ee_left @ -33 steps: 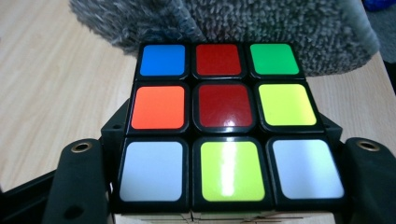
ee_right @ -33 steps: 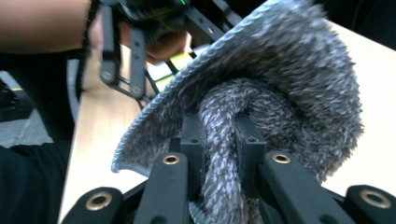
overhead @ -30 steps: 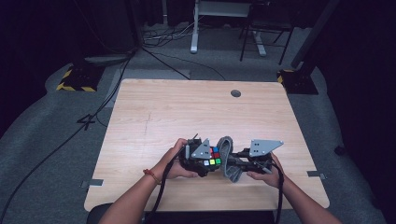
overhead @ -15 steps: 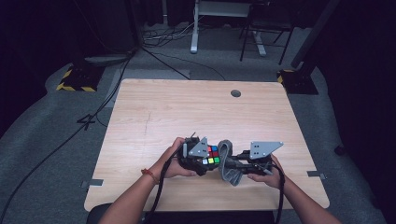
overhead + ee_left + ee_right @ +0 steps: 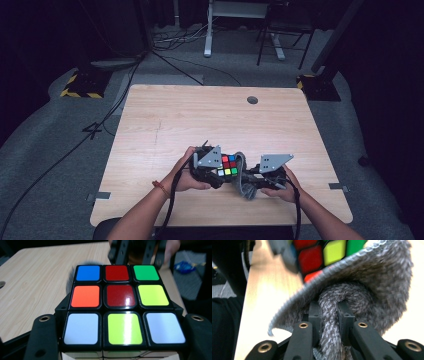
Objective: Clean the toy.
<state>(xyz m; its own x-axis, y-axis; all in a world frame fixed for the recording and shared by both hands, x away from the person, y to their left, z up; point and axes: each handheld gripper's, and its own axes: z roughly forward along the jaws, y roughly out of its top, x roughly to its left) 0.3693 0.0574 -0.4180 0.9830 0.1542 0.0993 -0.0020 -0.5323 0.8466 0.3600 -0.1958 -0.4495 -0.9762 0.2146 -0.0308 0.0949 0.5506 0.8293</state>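
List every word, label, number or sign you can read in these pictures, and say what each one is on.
None: no readable text anywhere.
Puzzle cube: plain colour stickers, no logo or lettering.
Grey cloth: no tag or print showing.
Wooden table: bare, unmarked.
Yellow-black striped floor block: hazard stripes, no words.

Left gripper point(image 5: 216, 172) and right gripper point(image 5: 260, 181) face each other, jaws clamped; forearms converge.

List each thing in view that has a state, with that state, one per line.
Cube: scrambled, clamped between the left gripper's jaws, above the table.
Cloth: grey, bunched, pinched by the right gripper, against the cube.
Left gripper: shut on the cube.
Right gripper: shut on the cloth.
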